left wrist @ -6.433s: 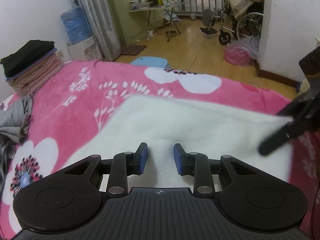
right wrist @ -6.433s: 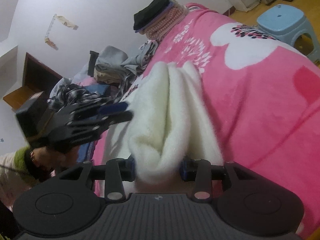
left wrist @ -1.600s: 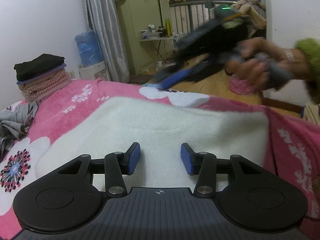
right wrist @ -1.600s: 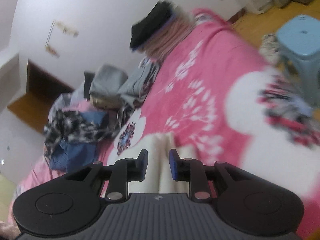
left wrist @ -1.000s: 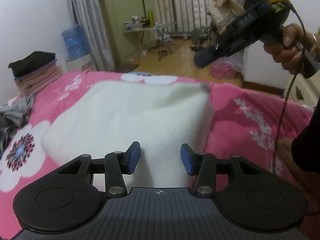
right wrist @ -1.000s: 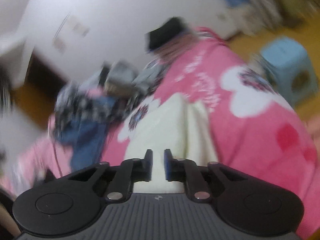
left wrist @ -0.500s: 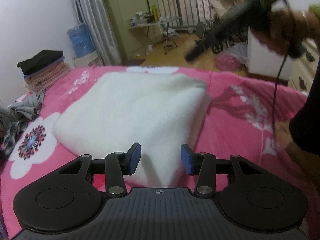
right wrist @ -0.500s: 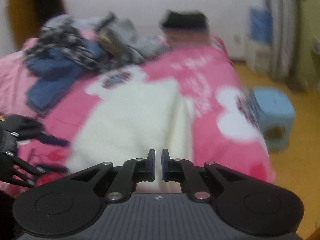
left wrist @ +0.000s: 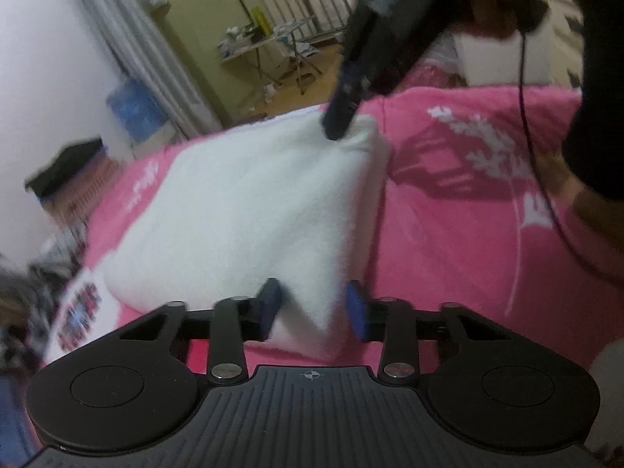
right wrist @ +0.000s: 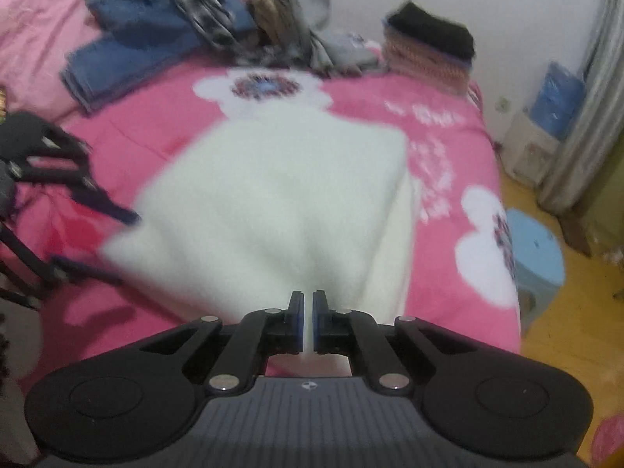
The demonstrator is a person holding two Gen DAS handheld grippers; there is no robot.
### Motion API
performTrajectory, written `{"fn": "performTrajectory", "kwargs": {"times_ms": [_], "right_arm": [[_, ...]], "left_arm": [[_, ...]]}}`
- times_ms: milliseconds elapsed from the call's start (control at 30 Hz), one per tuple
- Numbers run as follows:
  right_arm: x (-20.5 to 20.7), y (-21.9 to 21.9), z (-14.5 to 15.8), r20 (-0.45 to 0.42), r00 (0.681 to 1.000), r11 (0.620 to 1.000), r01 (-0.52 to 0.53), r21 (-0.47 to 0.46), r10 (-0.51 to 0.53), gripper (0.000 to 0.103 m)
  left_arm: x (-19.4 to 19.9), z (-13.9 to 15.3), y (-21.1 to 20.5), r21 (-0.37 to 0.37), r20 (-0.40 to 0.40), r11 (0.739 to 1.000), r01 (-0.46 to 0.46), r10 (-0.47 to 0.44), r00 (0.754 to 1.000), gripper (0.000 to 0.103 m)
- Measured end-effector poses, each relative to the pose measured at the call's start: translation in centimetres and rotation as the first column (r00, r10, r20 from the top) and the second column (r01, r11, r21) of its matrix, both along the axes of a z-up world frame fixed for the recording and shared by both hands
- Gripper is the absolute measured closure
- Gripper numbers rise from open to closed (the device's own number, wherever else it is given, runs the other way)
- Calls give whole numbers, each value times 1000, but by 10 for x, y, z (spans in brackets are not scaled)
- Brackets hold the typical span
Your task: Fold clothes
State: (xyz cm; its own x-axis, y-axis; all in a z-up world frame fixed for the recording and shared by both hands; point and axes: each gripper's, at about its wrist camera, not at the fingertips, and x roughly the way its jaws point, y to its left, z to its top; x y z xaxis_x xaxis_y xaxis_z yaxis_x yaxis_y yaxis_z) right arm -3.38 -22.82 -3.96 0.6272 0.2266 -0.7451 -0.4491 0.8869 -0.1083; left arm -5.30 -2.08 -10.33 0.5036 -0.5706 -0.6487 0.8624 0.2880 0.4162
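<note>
White fleece garment (left wrist: 253, 202) lies folded on pink floral blanket (left wrist: 460, 210) | left gripper (left wrist: 314, 308): jaws wide, straddling the near corner, not clamping | right gripper (right wrist: 308, 318): jaws narrow, thin fold of garment edge pinched between pads | unfolded clothes pile (right wrist: 202, 11) at far side of the blanket.

I can read no text, label, brand or number anywhere ahead of my fingers (both views are blurred, and any small print is lost).
</note>
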Motion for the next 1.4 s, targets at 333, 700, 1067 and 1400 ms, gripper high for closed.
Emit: {"fn": "performTrajectory", "kwargs": {"times_ms": [333, 700, 1067, 1400], "right_arm": [[26, 0, -47, -157, 987, 996, -23, 82, 36, 101], [48, 17, -2, -24, 999, 1000, -25, -7, 25, 101], [59, 32, 4, 77, 997, 997, -26, -73, 32, 103], [74, 13, -44, 40, 999, 998, 18, -64, -16, 103]], "left_arm": [[3, -5, 5, 87, -8, 992, 95, -94, 996, 89], [7, -6, 10, 71, -72, 994, 89, -84, 994, 89], [12, -6, 11, 46, -112, 996, 70, -65, 992, 88], [23, 8, 23, -55, -222, 998, -4, -8, 975, 85]]}}
